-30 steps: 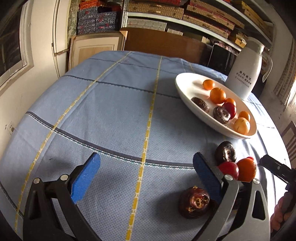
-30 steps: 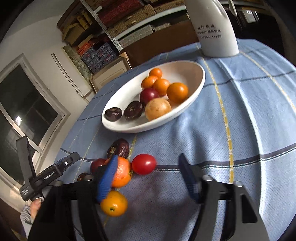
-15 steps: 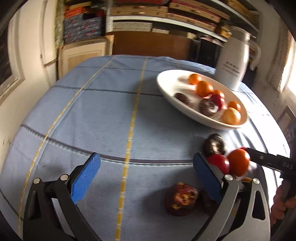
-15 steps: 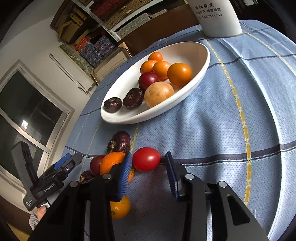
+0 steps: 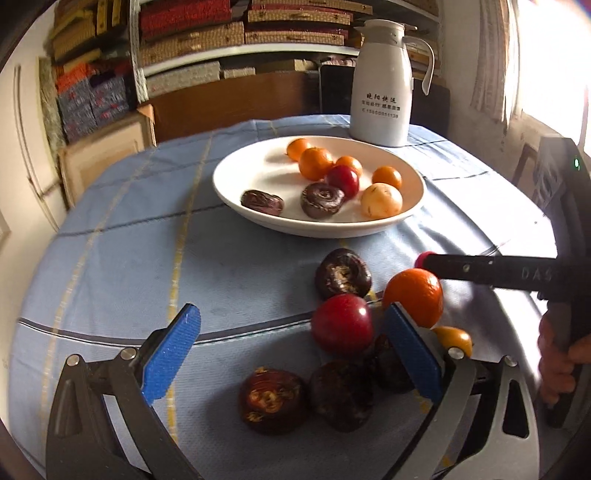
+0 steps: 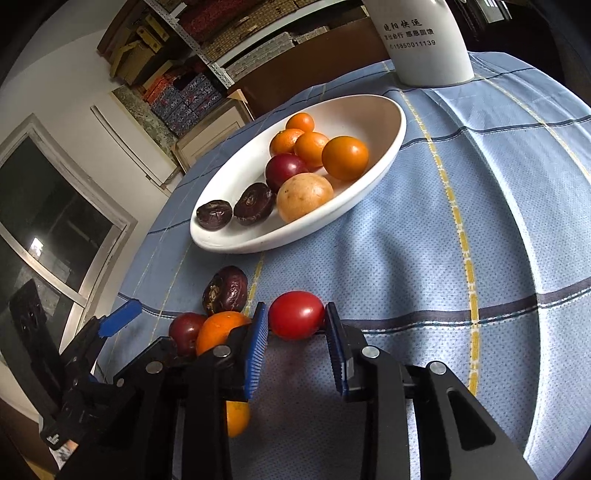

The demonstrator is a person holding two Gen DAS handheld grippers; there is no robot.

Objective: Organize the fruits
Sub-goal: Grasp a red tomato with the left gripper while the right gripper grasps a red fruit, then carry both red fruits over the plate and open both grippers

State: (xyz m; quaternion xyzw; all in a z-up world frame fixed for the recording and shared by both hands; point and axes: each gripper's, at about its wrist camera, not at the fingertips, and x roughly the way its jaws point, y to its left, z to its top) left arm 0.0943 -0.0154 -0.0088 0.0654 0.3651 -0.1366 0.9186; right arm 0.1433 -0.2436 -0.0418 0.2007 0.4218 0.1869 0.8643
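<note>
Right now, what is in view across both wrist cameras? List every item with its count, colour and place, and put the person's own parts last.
Bowl: one, white, on the cloth before the jug.
Fruit in the bowl: eight; four orange, one dark red, one pale yellow, two dark brown.
Red fruit: one, on the cloth, between the right gripper's pads.
Loose fruit on the cloth: at least seven beside it; orange, dark red, small yellow-orange, several dark brown.
Jug: one, white, behind the bowl.
Tablecloth: one, blue with yellow and dark lines.
Shelves of boxes: behind the table.
Left gripper: blue pads, open, above the dark fruit.
Right gripper: blue pads, shut on the red fruit.
Hand: on the right gripper's handle.
</note>
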